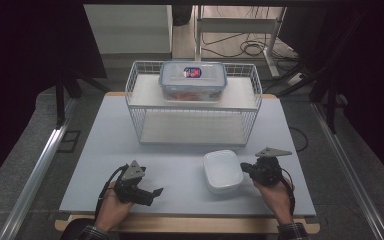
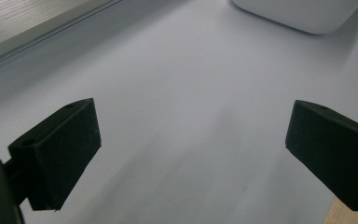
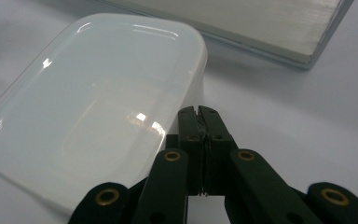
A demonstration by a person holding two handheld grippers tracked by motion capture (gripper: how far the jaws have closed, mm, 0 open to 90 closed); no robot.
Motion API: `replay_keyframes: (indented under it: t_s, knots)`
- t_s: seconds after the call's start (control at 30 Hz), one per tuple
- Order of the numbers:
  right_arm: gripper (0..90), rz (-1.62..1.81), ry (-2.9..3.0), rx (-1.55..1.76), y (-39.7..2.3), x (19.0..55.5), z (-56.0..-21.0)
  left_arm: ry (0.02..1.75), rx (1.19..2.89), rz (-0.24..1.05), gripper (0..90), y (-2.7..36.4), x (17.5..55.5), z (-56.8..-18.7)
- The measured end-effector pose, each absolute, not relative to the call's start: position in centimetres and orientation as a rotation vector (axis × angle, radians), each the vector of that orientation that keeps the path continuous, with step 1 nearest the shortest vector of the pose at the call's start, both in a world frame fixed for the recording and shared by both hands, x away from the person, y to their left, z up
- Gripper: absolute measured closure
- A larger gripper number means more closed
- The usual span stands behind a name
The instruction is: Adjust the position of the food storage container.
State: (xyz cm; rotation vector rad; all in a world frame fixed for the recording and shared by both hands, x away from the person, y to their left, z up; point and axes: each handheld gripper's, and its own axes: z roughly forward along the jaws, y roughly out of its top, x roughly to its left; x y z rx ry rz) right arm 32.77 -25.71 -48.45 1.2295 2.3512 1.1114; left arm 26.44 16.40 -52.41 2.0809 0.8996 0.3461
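High view: right tool [image 1: 248, 170], jaws pinched together on nothing, sits just beside the white dish [image 1: 223, 171]; left tool [image 1: 154, 193] gapes empty, farther off.

My left tongs [image 2: 191, 154] stand wide apart, one black jaw low on each side, with nothing between them but the pale surface [image 2: 182, 102]. Ahead of the tongs and off toward the right jaw's side lies the rounded corner of a white container [image 2: 303, 14]. Far ahead on the other jaw's side runs a light wooden board [image 2: 23, 18].
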Motion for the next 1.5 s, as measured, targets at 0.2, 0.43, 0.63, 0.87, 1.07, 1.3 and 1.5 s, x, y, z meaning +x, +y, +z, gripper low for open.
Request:
replay_keyframes:
  t_s: [0.2,0.43,0.63,0.87,1.07,1.3,1.5]
  knots:
    - [88.1,1.078,2.389,1.25,-26.1,31.6,-48.7,0.899,2.088,0.349,2.8,16.3,26.4,-52.4]
    - [88.2,1.101,2.466,1.262,-25.8,29.9,-49.3,0.9,2.092,0.35,2.8,16.3,26.5,-52.4]
    - [88.2,1.128,2.554,1.187,-23.1,28.9,-49.6,0.901,2.094,0.348,2.8,16.3,26.5,-52.4]
    - [87.8,1.095,2.673,1.01,-18.9,28.3,-50.1,0.924,2.094,0.327,2.8,16.1,26.5,-52.4]
    - [87.7,1.103,2.549,1.141,-21.8,30.1,-49.6,0.949,2.091,0.283,3.2,14.6,27.0,-52.2]
    - [86.0,1.109,2.467,1.151,-22.1,34.4,-49.7,0.951,2.082,0.262,4.9,11.0,28.6,-52.1]
    - [87.0,1.103,2.504,1.102,-20.9,35.4,-50.1,0.951,2.13,0.281,7.3,9.2,29.6,-52.5]
